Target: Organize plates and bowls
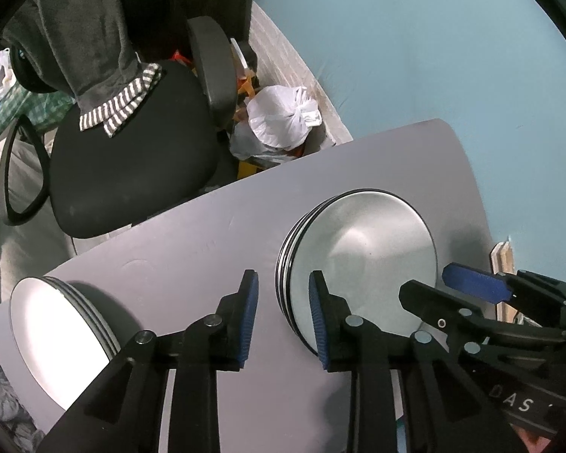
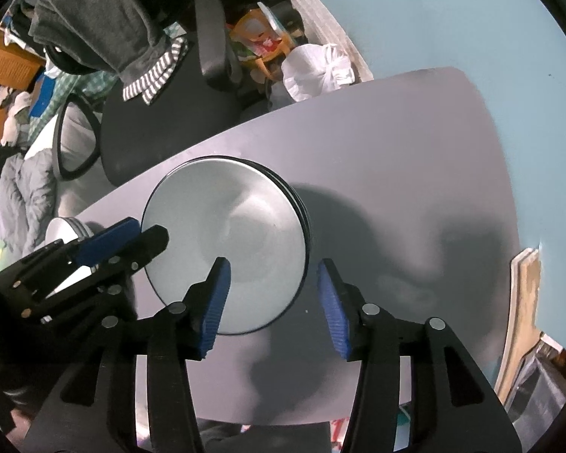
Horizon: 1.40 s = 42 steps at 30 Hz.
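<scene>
Both grippers, left gripper and right gripper, hang apart and empty over the table, plates stacked mid-table, bowls nested at its left edge, likely sorted by kind.

Table pale lilac-grey. Plate stack silver-grey, black rims; second stack at 8 o'clock white. Gripper pads blue, ribbed. Wall light blue. Chair black; grey towel, striped hem. Bag white.
</scene>
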Each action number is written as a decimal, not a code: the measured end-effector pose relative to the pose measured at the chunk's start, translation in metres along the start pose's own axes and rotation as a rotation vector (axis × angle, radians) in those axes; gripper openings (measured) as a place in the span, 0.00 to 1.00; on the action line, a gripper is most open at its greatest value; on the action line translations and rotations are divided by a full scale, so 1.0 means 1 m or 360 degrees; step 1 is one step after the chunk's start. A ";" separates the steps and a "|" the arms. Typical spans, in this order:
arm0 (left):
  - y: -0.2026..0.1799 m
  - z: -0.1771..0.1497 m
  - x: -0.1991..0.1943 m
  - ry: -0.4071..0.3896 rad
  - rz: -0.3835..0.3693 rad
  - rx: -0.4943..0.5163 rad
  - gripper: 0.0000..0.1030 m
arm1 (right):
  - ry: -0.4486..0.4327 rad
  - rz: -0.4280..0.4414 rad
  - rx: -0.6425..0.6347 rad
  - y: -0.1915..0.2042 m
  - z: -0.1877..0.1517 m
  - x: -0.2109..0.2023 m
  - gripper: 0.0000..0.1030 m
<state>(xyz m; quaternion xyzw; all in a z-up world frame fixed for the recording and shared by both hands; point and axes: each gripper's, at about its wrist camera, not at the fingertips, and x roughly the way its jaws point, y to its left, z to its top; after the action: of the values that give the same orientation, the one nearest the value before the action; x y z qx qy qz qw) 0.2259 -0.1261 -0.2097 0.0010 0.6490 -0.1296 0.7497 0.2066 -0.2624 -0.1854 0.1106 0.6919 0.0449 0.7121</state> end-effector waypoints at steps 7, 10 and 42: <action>0.001 -0.013 -0.024 -0.0074 -0.0016 -0.0045 0.36 | -0.0106 -0.0116 -0.0074 0.001 -0.009 -0.018 0.59; -0.002 -0.019 -0.032 -0.0097 0.0021 -0.0011 0.37 | -0.0136 -0.0144 -0.0078 0.000 -0.012 -0.024 0.59; 0.007 -0.045 -0.065 -0.0143 -0.0009 -0.0058 0.49 | -0.0255 -0.0266 -0.0210 -0.019 -0.033 -0.052 0.60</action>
<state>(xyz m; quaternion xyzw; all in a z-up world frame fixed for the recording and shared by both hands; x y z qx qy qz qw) 0.1758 -0.0994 -0.1545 -0.0203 0.6168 -0.1200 0.7776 0.1697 -0.2895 -0.1393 0.0088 0.6351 0.0217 0.7721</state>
